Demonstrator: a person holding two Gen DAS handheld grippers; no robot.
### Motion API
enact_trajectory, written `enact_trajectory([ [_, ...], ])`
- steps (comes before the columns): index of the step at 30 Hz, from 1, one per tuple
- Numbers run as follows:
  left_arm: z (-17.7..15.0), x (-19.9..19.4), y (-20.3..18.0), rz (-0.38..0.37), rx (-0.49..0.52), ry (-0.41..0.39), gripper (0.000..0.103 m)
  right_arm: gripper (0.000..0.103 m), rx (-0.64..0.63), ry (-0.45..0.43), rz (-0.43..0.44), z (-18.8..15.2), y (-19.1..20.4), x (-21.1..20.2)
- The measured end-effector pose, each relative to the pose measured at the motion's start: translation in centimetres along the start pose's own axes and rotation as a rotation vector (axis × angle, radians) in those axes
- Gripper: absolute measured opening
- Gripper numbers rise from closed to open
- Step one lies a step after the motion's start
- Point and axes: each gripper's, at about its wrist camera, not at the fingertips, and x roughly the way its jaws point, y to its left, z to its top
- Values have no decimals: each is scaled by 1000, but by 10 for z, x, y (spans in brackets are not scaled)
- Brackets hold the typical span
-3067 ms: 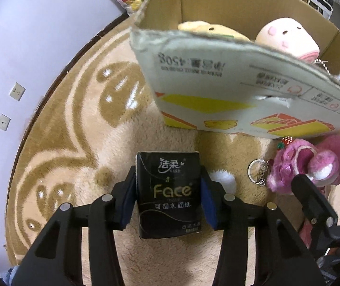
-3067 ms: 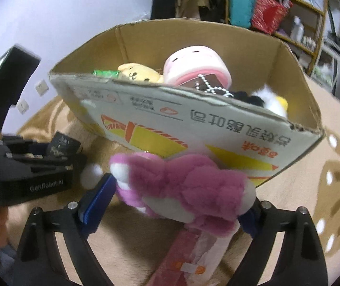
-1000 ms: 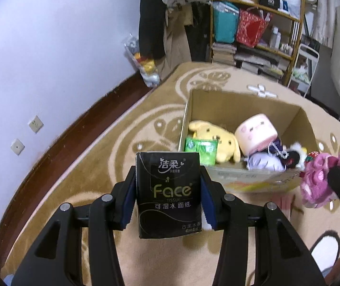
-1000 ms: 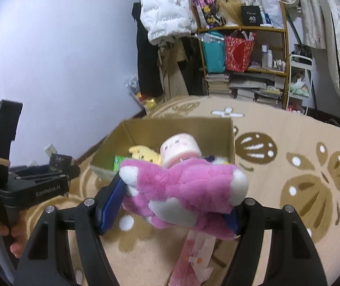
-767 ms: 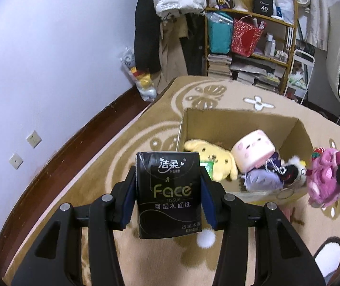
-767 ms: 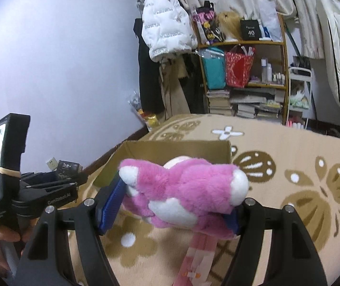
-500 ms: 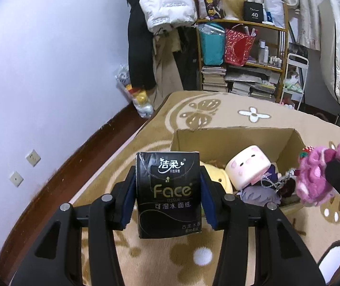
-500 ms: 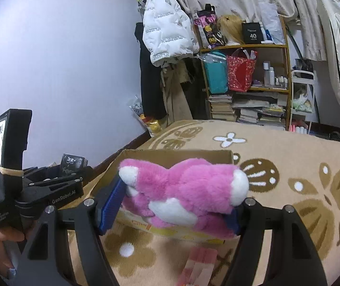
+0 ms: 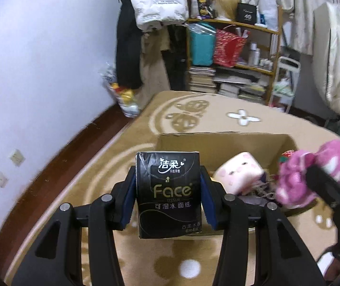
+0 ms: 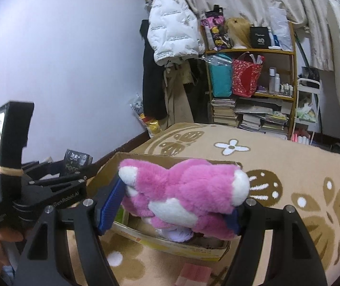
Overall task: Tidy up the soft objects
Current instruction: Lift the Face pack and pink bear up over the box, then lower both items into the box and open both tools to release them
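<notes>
My left gripper [image 9: 168, 195] is shut on a black "Face" tissue pack [image 9: 168, 190], held in the air above the near left side of an open cardboard box [image 9: 217, 143]. My right gripper [image 10: 172, 200] is shut on a pink plush toy [image 10: 182, 195], held above the same box [image 10: 131, 162]. The toy also shows at the right in the left wrist view [image 9: 313, 169]. The left gripper with the pack shows at the left in the right wrist view [image 10: 74, 164]. A pink-faced plush [image 9: 238, 175] lies inside the box.
The box stands on a tan patterned rug [image 9: 217, 109]. A pink packet [image 10: 193, 274] lies on the rug in front of the box. A cluttered shelf [image 10: 253, 83], hanging coats [image 10: 172, 31] and a violet wall [image 9: 38, 71] stand behind.
Both grippers have risen from rug level with their loads and now hang higher over the box. The view has tilted up toward the room.
</notes>
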Motion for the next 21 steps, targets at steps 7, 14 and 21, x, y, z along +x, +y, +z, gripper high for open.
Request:
enact_trajectory([
  [7, 0, 5, -3, 3, 8, -6, 47, 78, -8, 15, -1, -7, -3, 9],
  [14, -1, 8, -5, 8, 12, 0, 47, 78, -15, 26, -8, -11, -3, 16],
  [21, -2, 15, -5, 19, 16, 20, 47, 79, 5, 38, -6, -12, -8, 21],
])
